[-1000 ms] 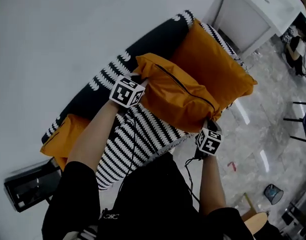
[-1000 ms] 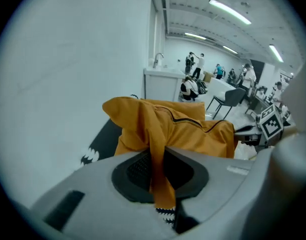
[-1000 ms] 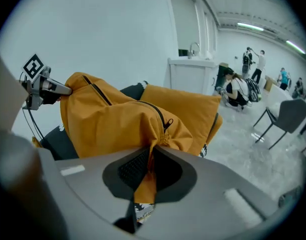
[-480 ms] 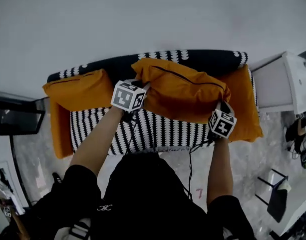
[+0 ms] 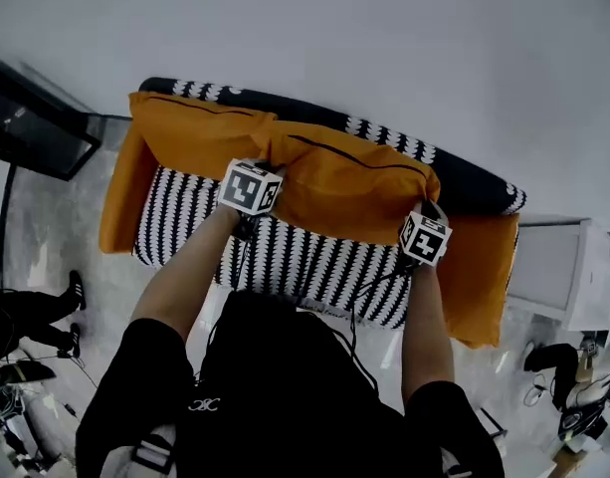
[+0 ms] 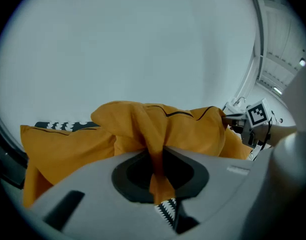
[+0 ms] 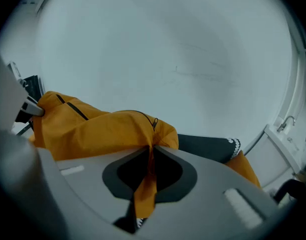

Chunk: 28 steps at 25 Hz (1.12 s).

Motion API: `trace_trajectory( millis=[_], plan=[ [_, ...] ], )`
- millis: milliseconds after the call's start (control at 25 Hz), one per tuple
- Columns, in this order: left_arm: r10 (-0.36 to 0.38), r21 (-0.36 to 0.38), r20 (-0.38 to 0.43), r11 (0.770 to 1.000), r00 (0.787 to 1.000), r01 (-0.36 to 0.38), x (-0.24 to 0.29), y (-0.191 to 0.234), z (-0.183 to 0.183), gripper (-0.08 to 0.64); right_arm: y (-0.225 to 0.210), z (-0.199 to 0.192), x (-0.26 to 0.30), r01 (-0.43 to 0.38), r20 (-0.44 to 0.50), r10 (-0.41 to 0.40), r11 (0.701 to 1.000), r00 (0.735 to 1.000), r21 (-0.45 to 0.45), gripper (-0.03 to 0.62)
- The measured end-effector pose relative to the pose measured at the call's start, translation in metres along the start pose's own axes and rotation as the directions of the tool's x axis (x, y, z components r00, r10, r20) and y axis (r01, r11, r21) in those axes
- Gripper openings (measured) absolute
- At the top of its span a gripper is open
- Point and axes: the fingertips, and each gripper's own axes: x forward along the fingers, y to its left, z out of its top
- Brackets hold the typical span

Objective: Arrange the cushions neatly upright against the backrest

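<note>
Holding the cushion (image 5: 349, 185), left gripper (image 6: 156, 161) pinching fabric at 9 o'clock, right gripper (image 7: 149, 170) at 3; next, probably stand it against the backrest (image 5: 466, 179) at 12.

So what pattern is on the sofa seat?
Black and white zigzag stripes on the sofa seat, clearest in the head view.

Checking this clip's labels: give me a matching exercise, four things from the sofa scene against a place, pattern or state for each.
Things:
1. middle cushion
2. sofa seat
3. right gripper
4. right-end cushion

States:
A. black-and-white pattern
B. shut on orange fabric
C. at the right of the head view, not held
D. gripped at both ends

Pairs: 1-D, 2-A, 3-B, 4-C.
</note>
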Motion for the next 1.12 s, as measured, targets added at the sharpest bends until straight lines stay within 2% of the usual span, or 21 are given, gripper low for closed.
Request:
trace_trajectory(
  millis=[160,280,640,880,1120],
  plan=[
    [0.007,-0.026,-0.022,1.000,1.000,-0.007,0.015,0.028,0.000,0.048,0.017,0.010,0.026,-0.014,-0.025,0.014,0.999,1.000,-0.030,0.028],
    [-0.009,-0.033,-0.046,0.999,0.999,0.008,0.035,0.034,-0.002,0.048,0.015,0.011,0.045,-0.003,-0.049,0.001,0.999,0.999,-0.046,0.028],
    [-0.022,0.024,-0.161,0.999,0.987,0.026,0.129,0.057,-0.029,0.054,0.004,-0.035,0.133,0.031,-0.158,-0.050,0.992,0.986,-0.120,0.029],
    [-0.057,0.013,-0.154,0.998,0.986,0.060,0.148,0.063,-0.053,0.071,0.012,-0.062,0.153,0.064,-0.178,-0.096,0.981,0.979,-0.181,0.032],
    [-0.068,-0.003,-0.110,0.998,0.992,0.068,0.149,0.070,-0.057,0.146,0.007,-0.068,0.154,0.123,-0.166,-0.146,0.982,0.975,-0.144,0.057]
  ],
)
